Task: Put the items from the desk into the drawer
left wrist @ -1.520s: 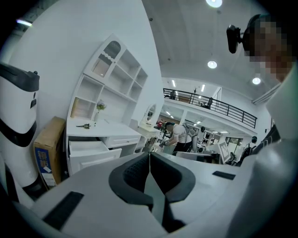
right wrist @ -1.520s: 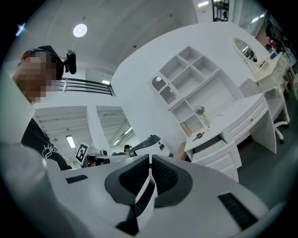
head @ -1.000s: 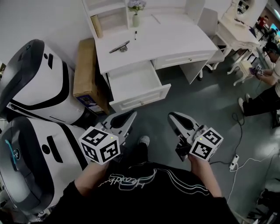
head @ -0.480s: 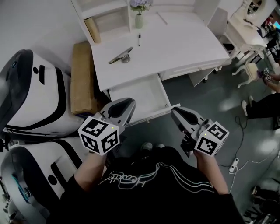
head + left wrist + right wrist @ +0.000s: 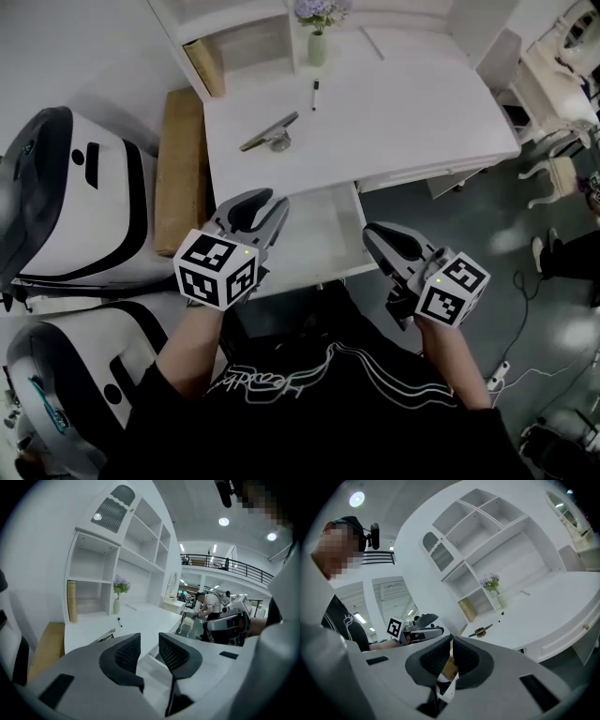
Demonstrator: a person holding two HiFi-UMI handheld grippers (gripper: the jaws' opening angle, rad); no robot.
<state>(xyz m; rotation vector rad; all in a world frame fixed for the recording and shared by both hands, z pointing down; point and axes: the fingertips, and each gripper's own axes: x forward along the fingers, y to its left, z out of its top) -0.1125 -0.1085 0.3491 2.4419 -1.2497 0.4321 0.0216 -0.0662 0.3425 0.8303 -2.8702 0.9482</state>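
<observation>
On the white desk (image 5: 412, 103) lie a black pen (image 5: 314, 94) and a long grey metal tool (image 5: 272, 133), with a vase of purple flowers (image 5: 319, 42) behind them. The drawer (image 5: 319, 234) under the desk's left part stands pulled out and looks empty. My left gripper (image 5: 255, 208) hovers at the drawer's left front corner, open and holding nothing. At the drawer's right front, my right gripper (image 5: 370, 234) is shut with nothing in it. The left gripper view shows the left gripper (image 5: 149, 641), the pen (image 5: 119, 621) and the tool (image 5: 105, 637). In the right gripper view the right gripper (image 5: 451, 644) points toward the tool (image 5: 480, 631).
Two big white-and-black rounded machines (image 5: 84, 197) stand at the left, with a flat cardboard box (image 5: 180, 169) between them and the desk. A tan book (image 5: 208, 67) leans in the desk's shelf unit. More white furniture (image 5: 553, 84) stands at the right, and cables run across the floor (image 5: 525, 375).
The person has stepped closer to the desk. Both grippers have come forward from over the floor to the open drawer's front edge. Their jaws look the same.
</observation>
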